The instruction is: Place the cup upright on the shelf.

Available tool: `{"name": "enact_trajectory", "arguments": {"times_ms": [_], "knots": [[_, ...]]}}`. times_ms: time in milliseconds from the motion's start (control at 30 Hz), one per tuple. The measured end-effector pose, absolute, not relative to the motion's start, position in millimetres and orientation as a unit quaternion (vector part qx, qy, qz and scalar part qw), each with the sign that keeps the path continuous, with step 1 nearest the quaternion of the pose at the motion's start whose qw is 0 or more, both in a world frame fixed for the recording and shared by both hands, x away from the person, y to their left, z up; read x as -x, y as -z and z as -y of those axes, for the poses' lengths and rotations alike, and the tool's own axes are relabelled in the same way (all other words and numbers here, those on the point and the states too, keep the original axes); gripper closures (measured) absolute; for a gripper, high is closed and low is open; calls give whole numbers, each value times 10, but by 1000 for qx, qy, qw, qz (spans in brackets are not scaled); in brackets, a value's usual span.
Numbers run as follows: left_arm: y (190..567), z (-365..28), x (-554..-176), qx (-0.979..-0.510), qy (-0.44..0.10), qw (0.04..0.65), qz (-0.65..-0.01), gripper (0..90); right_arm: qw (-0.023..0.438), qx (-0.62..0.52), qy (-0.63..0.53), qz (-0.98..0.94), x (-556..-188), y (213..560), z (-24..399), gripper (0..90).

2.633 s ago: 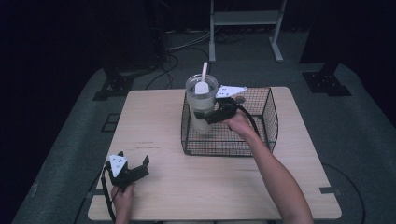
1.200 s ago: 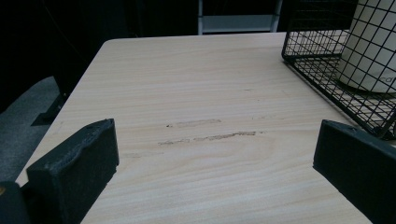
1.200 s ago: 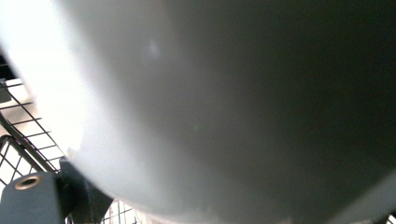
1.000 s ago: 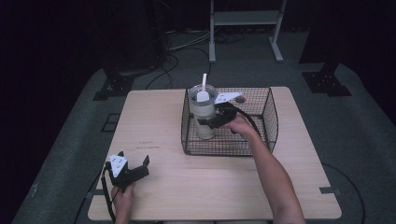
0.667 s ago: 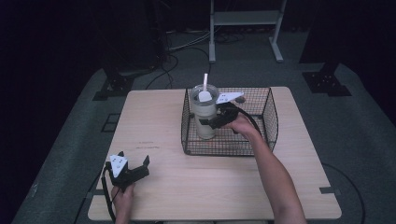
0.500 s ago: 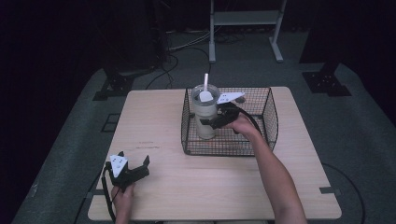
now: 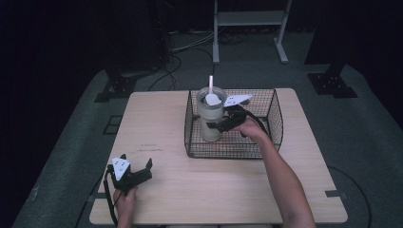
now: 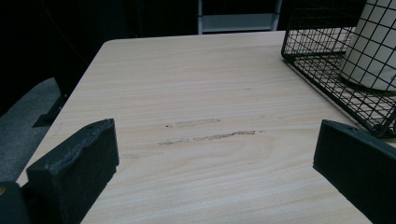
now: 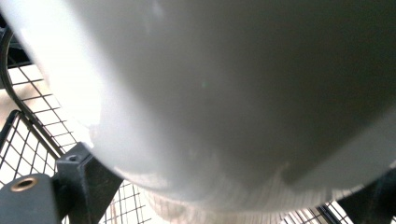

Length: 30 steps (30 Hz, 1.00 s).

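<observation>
One wooden table (image 7: 214,190) carries everything here, counted from left to right: two grippers, one basket, one cup. The left gripper (image 7: 135,172) sits toward seven o'clock on the tabletop, held by the person's left hand (image 7: 124,202), its jaws spread wide with nothing between them; in the left gripper view the two black jaws stand far apart over bare wood that bears a couple of faint scuff marks (image 8: 210,135). Toward one o'clock from it stands one black wire basket (image 7: 273,111), on the far middle of the table. Inside the basket, at its nine o'clock side, one pale cup (image 7: 210,121) stands upright with a single white straw (image 7: 211,83) rising from its lid. The right gripper (image 7: 223,124) reaches in from the basket's three o'clock side, and its jaws are set on either side of the cup's body; the right gripper view shows the cup's wall (image 9: 224,93) pressed close between the two jaws, with wire mesh beneath.
</observation>
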State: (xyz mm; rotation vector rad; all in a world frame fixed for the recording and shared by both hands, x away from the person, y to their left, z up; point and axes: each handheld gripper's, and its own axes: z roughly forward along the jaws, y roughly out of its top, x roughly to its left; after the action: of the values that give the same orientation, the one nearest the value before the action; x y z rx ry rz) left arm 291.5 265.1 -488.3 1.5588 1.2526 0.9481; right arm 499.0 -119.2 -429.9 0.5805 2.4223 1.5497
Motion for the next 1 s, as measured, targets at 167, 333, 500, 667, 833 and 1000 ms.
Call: {"name": "enact_trajectory", "arguments": {"times_ms": [167,333,500,667,833,1000], "knots": [[4882,-2647,-2914,-630,-383,447,-506,0,105,-195,-523,-823,-4965,4291,1206,79],[4883,-2643,-2912,-631,-384,446,-506,0,111,-193,-521,-824,-4950,4274,1223,79],[4883,-2643,-2913,-631,-385,446,-505,0,111,-195,-519,-825,-4934,4255,1254,79],[4882,-2642,-2914,-632,-385,444,-505,0,113,-190,-521,-824,-4920,4228,1265,79],[4883,-2641,-2914,-632,-385,444,-505,0,116,-192,-520,-824,-4902,4206,1279,79],[4883,-2640,-2913,-632,-385,444,-506,0,120,-192,-517,-825,-4878,4167,1299,79]]}}
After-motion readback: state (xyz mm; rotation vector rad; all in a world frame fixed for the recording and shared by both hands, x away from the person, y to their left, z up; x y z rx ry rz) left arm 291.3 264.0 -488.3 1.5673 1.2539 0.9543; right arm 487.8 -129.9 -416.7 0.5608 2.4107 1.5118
